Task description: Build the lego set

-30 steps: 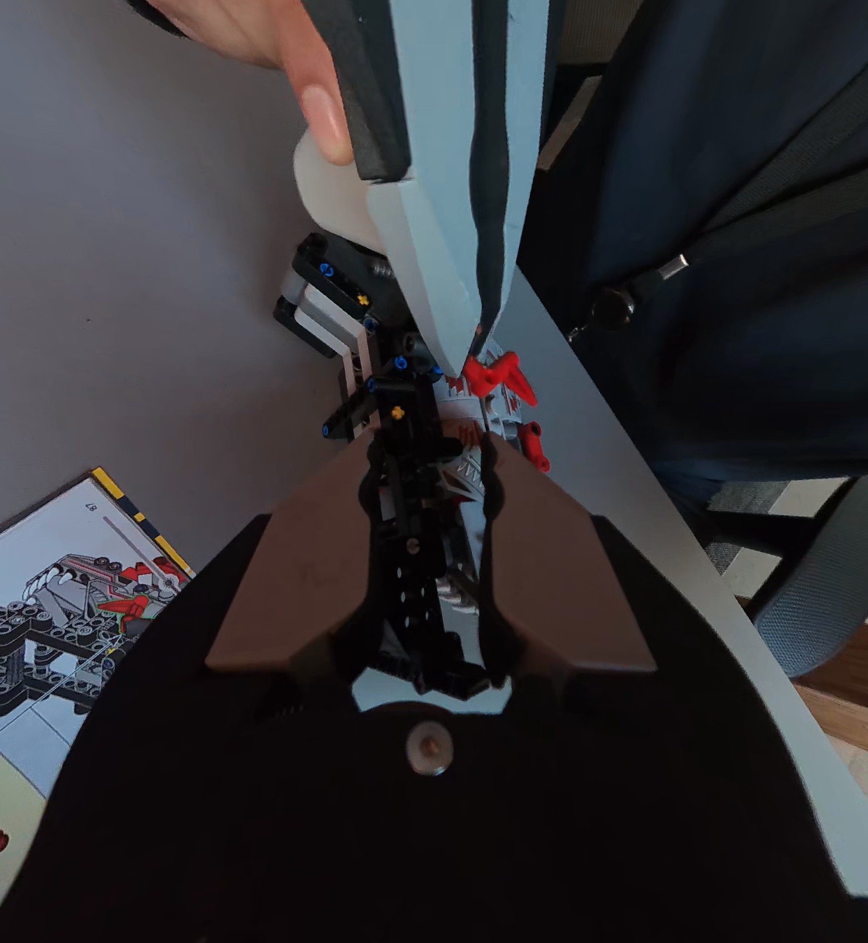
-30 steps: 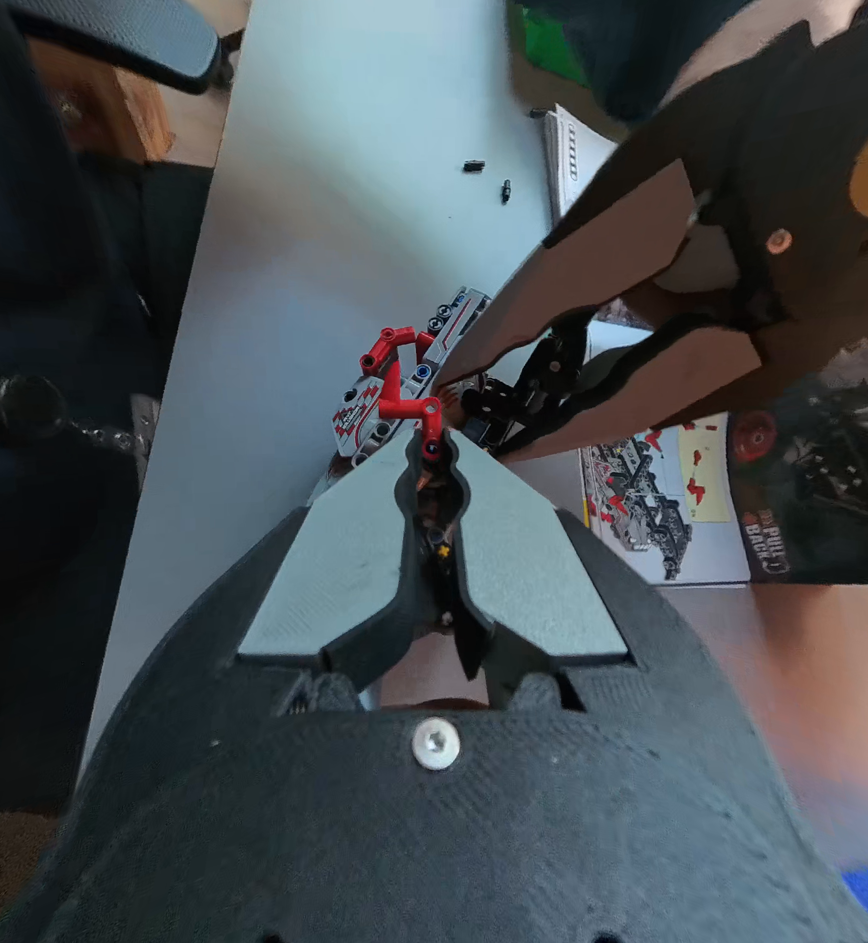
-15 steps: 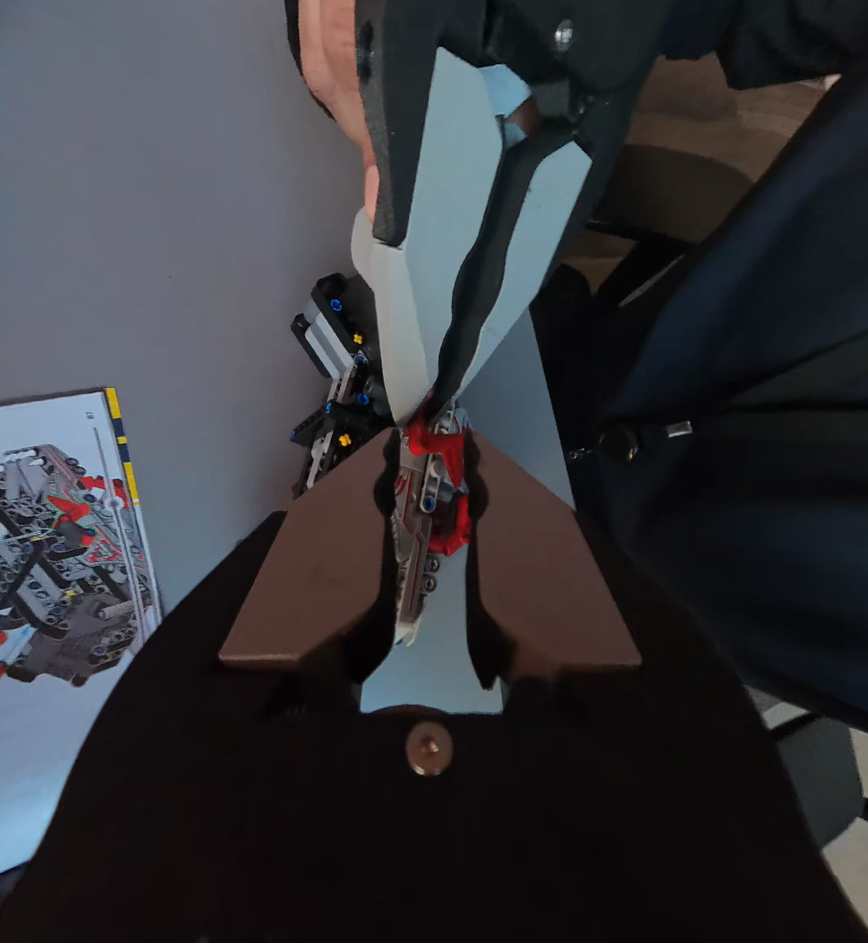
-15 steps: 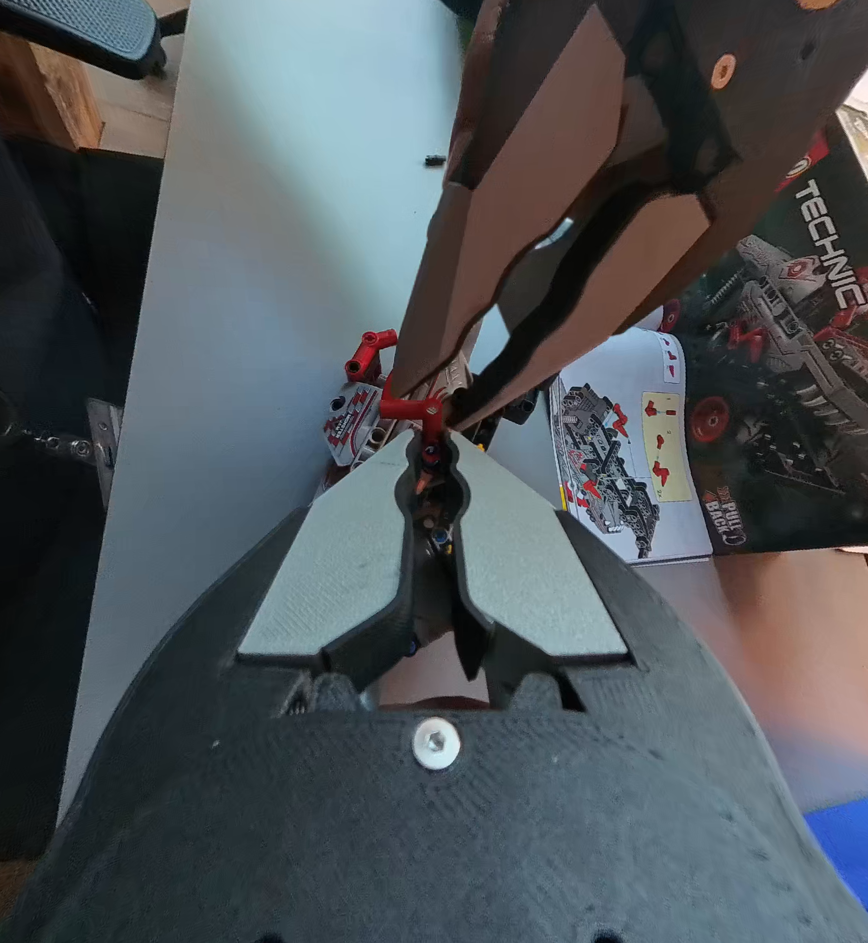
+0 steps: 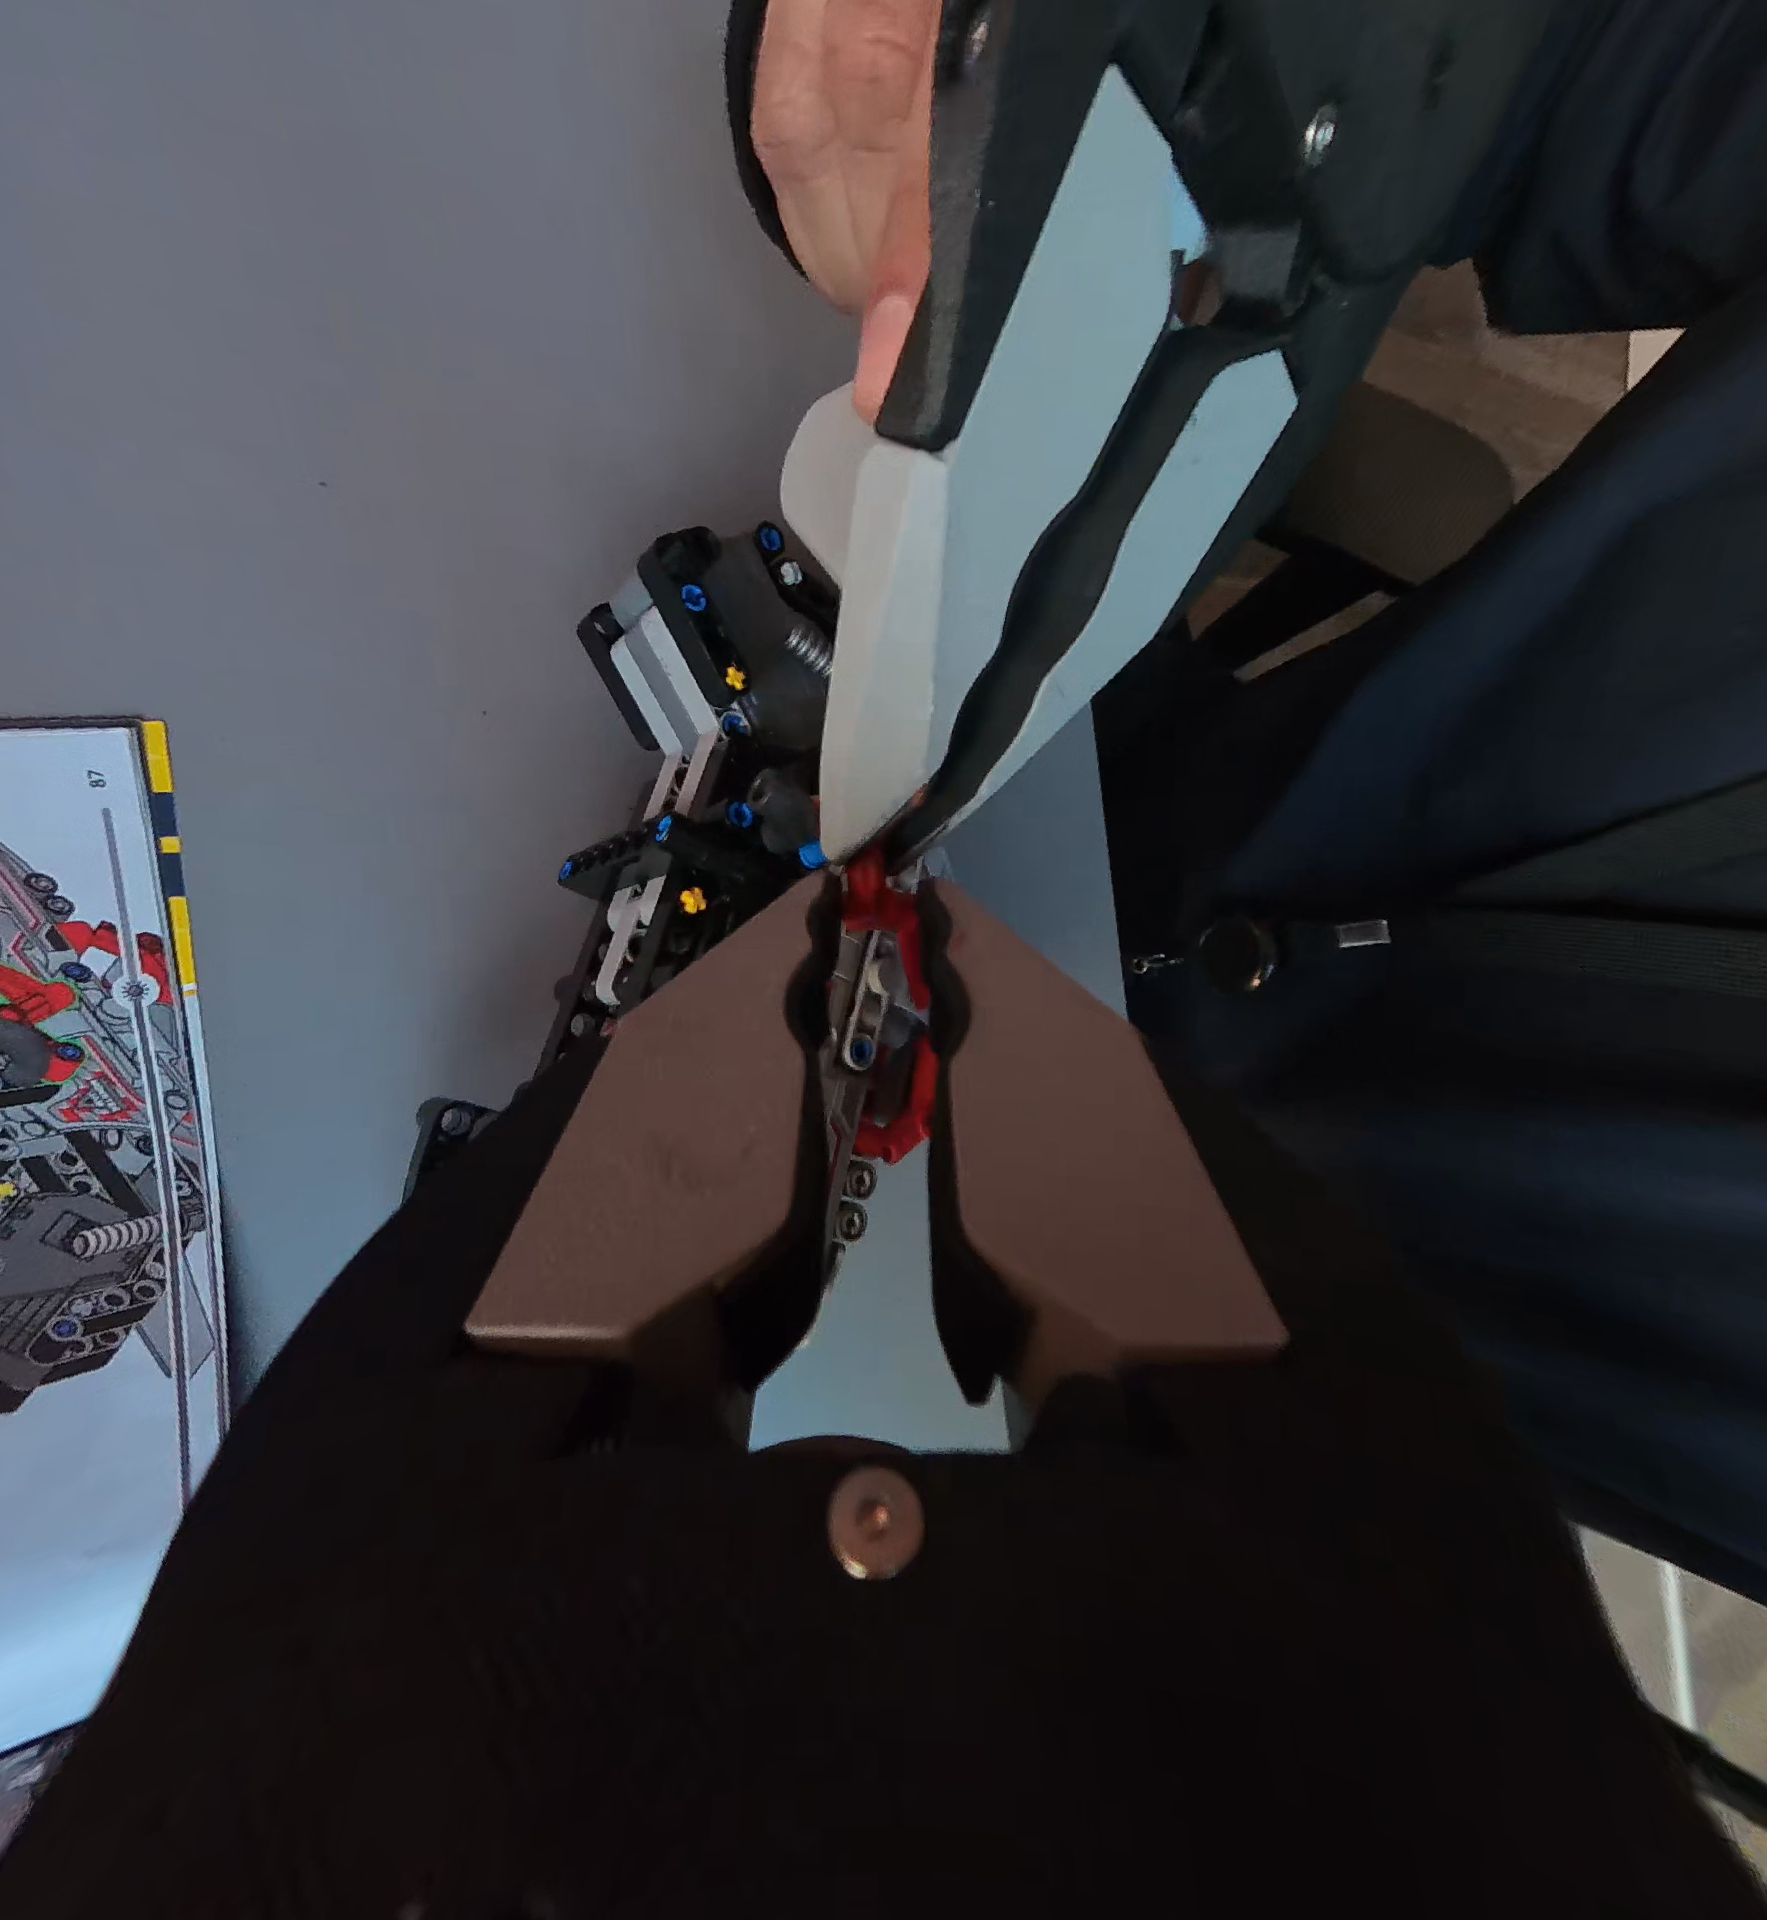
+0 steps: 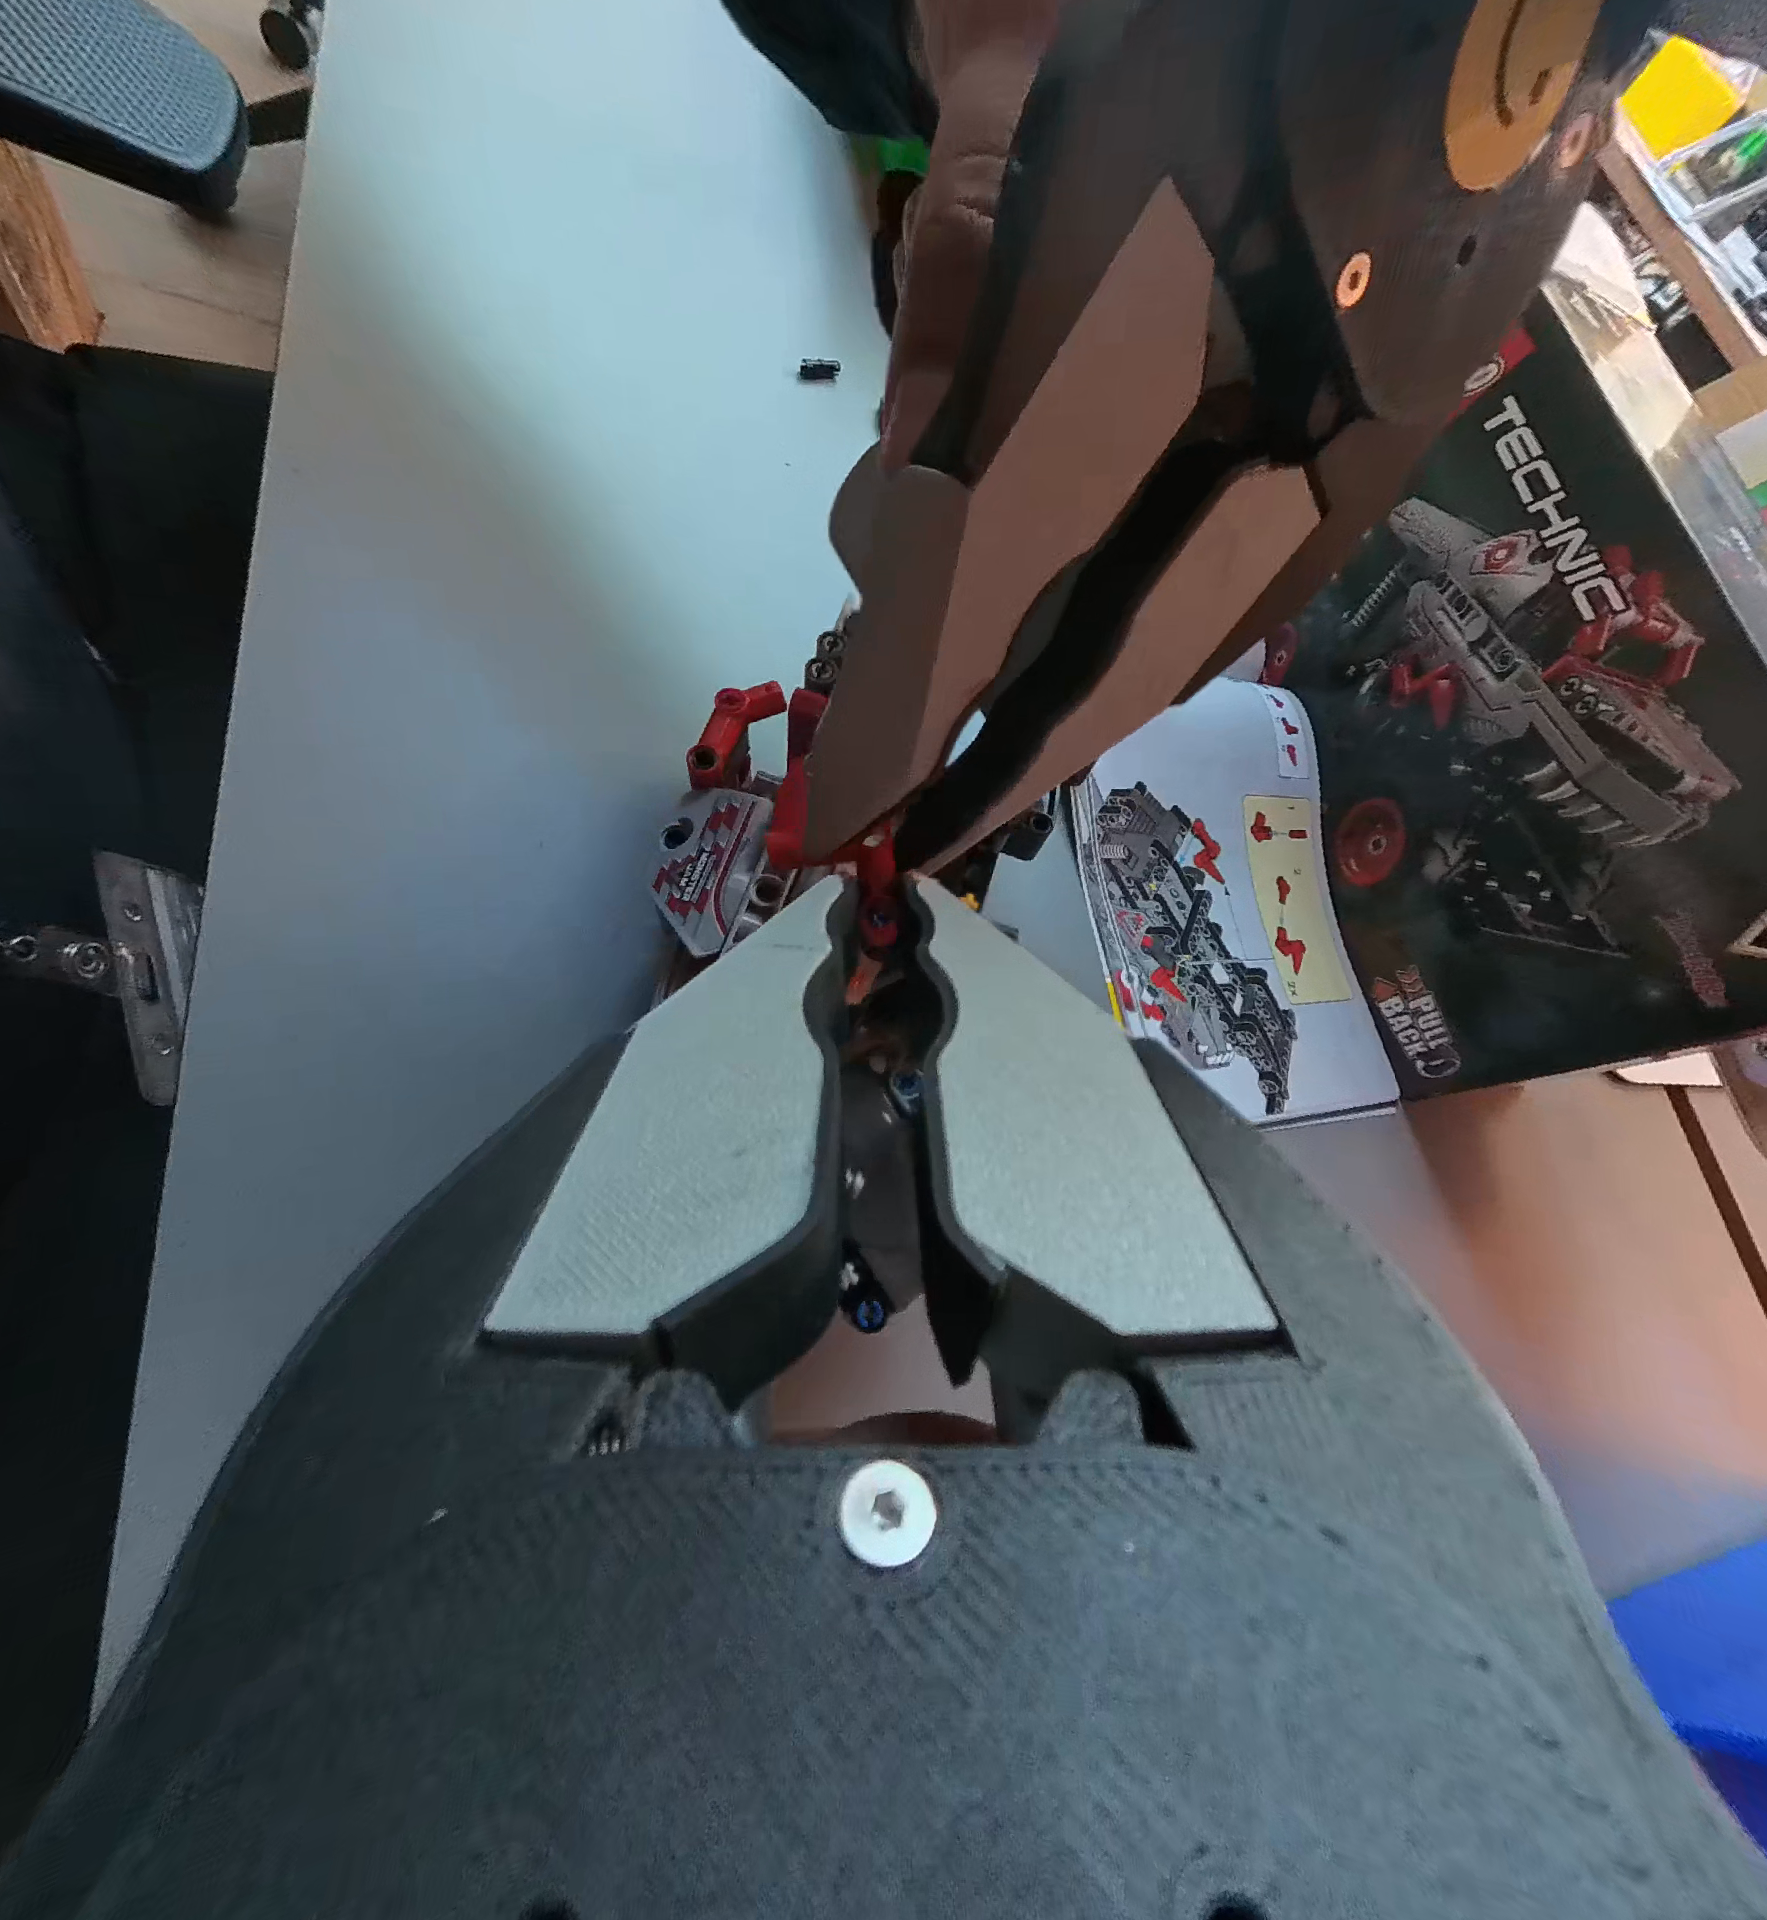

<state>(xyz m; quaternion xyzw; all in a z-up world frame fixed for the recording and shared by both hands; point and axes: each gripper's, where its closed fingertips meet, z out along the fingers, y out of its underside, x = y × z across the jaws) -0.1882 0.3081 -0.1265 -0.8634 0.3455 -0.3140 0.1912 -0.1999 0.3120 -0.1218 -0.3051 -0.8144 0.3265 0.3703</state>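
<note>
My work surface is a pale grey table (image 6: 505, 436), its edge met by a dark-clothed person and an office chair (image 6: 79, 104); an open instruction booklet (image 6: 1222, 914) and the set's box (image 6: 1585, 748) lie at right, one loose black pin (image 6: 819, 368) farther off. My left gripper (image 5: 874, 888) is clamped on a grey side panel with red connectors (image 5: 874, 1023), its long axis running along the fingers toward me. My right gripper (image 6: 879, 883) pinches a red connector (image 6: 874, 868) at its tips. The black chassis (image 5: 713, 727) is largely hidden behind both tools, so its heading is unclear to me. A second printed panel (image 6: 713, 868) lies flat beside it.
</note>
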